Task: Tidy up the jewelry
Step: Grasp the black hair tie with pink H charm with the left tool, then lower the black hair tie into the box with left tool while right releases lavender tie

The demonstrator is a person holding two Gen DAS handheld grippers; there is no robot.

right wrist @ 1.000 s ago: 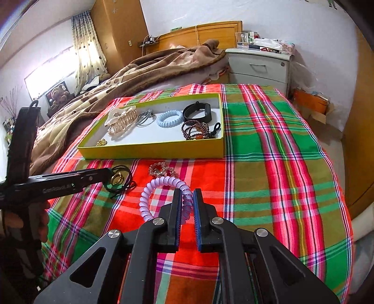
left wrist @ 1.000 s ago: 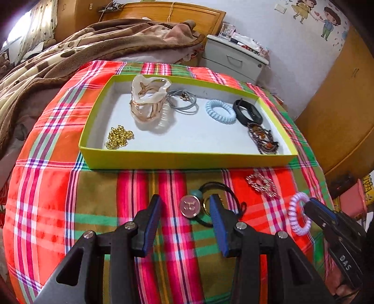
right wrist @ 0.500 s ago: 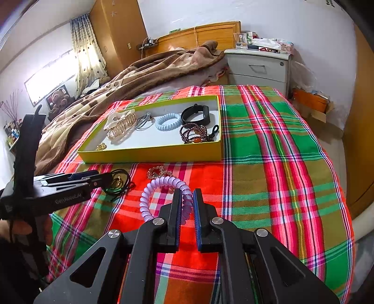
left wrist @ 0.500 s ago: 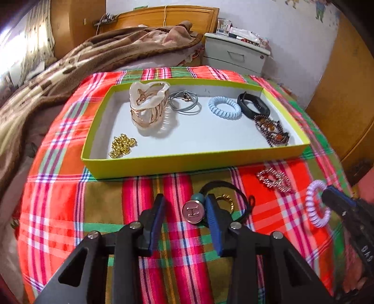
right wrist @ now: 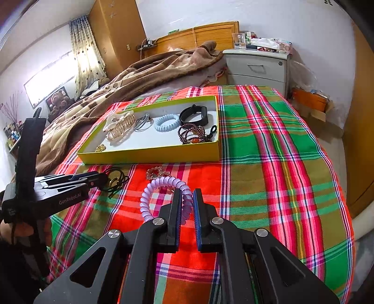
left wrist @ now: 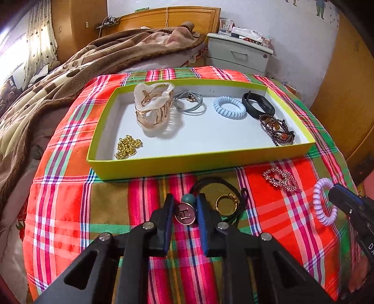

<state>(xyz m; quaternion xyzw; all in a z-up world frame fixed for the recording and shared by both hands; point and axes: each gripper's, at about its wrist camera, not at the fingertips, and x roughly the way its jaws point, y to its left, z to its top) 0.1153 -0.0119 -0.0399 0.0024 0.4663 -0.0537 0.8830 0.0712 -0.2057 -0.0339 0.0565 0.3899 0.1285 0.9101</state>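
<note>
On the plaid cloth [left wrist: 70,210], both tools grip hair ties.

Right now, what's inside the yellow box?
In the box: a hair claw, grey ties, a blue coil tie, a black band, a bead bracelet, a gold chain. The near wall hides a floor strip.

The plaid cloth [left wrist: 70,210] is woven and matt. The tray [left wrist: 210,163] looks like matt card. A glossy plastic coil [right wrist: 163,184], a shiny gold metal ring [left wrist: 225,205] and a polished wooden headboard [left wrist: 175,18] show; the blanket [left wrist: 70,70] is fleecy.
</note>
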